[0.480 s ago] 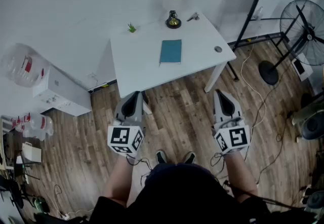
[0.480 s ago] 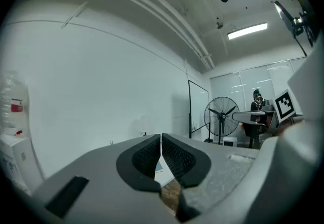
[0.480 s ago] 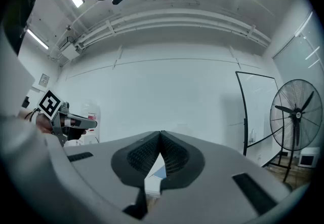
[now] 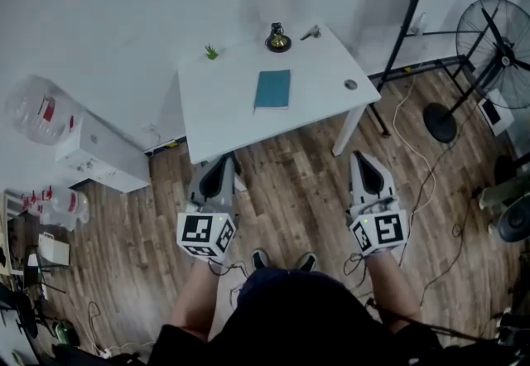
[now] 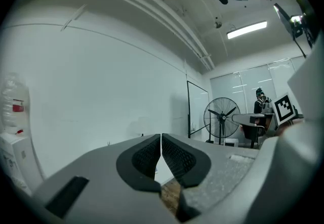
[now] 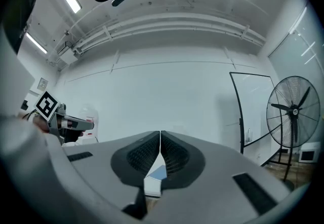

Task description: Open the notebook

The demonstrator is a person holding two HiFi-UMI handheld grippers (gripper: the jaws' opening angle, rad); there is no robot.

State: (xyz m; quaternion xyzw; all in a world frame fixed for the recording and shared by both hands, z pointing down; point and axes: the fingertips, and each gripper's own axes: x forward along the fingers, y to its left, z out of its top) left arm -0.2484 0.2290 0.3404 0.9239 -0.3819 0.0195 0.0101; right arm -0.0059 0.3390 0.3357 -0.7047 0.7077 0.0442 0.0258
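Note:
A closed teal notebook (image 4: 272, 89) lies flat near the middle of the white table (image 4: 224, 116). My left gripper (image 4: 219, 162) hovers over the wooden floor just short of the table's front edge, jaws shut with nothing between them. My right gripper (image 4: 362, 159) is level with it, off the table's front right corner, also shut and empty. In the left gripper view the left gripper (image 5: 161, 139) shows its pads meeting. In the right gripper view the right gripper (image 6: 160, 136) is closed too, and a sliver of the teal notebook (image 6: 158, 172) shows below the pads.
A small dark lamp (image 4: 277, 39), a tiny green plant (image 4: 212, 51) and a metal item (image 4: 310, 33) stand along the table's far edge; a round disc (image 4: 351, 84) lies at its right. A standing fan (image 4: 497, 50) and cables are at right, a white cabinet (image 4: 99, 149) at left.
The table and notebook sit slightly lower and further left in the head view; both grippers keep their places and stay shut.

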